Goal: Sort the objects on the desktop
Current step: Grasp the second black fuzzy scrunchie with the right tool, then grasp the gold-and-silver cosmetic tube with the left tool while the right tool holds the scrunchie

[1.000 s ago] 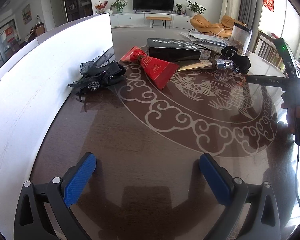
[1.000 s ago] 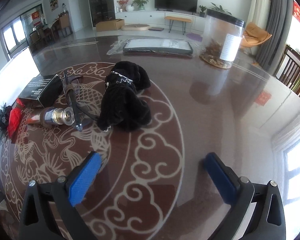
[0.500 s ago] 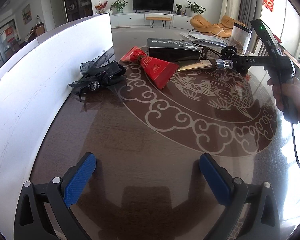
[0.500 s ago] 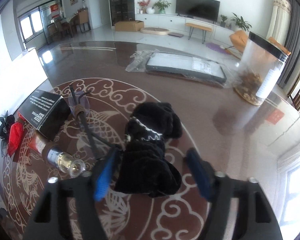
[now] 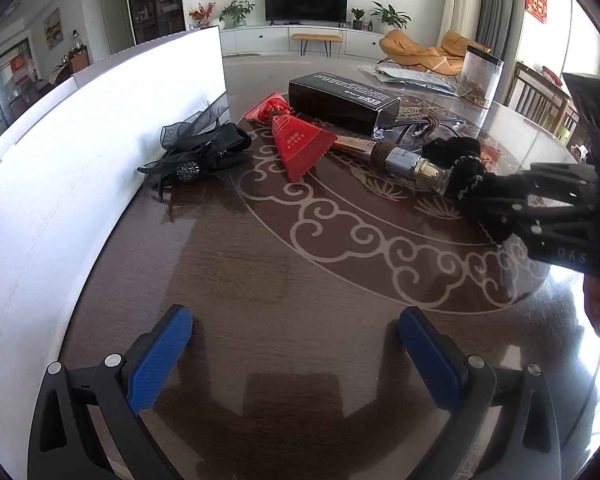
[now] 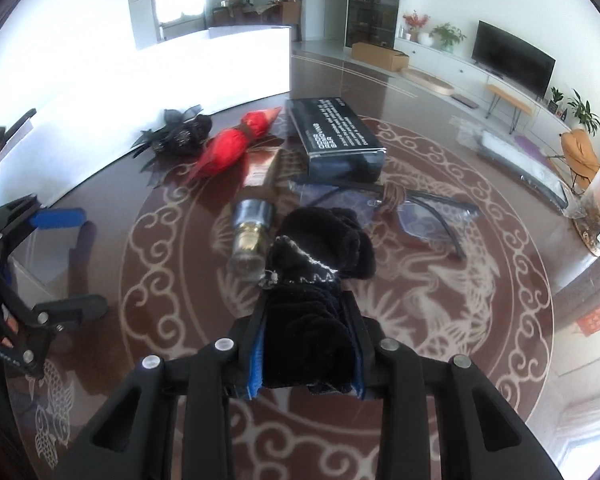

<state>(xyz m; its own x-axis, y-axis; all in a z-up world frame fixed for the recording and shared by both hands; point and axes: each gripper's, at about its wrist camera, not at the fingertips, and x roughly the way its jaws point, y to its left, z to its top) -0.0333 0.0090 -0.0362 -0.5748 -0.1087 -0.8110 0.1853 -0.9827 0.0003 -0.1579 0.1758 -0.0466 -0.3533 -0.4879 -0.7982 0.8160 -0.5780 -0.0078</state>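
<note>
Right wrist view alone shows the right gripper (image 6: 306,344) pinching the black velvet pouch (image 6: 320,264); left gripper (image 5: 296,354) fingers spread, empty.

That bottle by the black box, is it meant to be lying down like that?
It does look odd: the bottle lies tipped on its side on the table, its gold cap against the black velvet scrunchie that the right gripper pinches. No spill shows.
</note>
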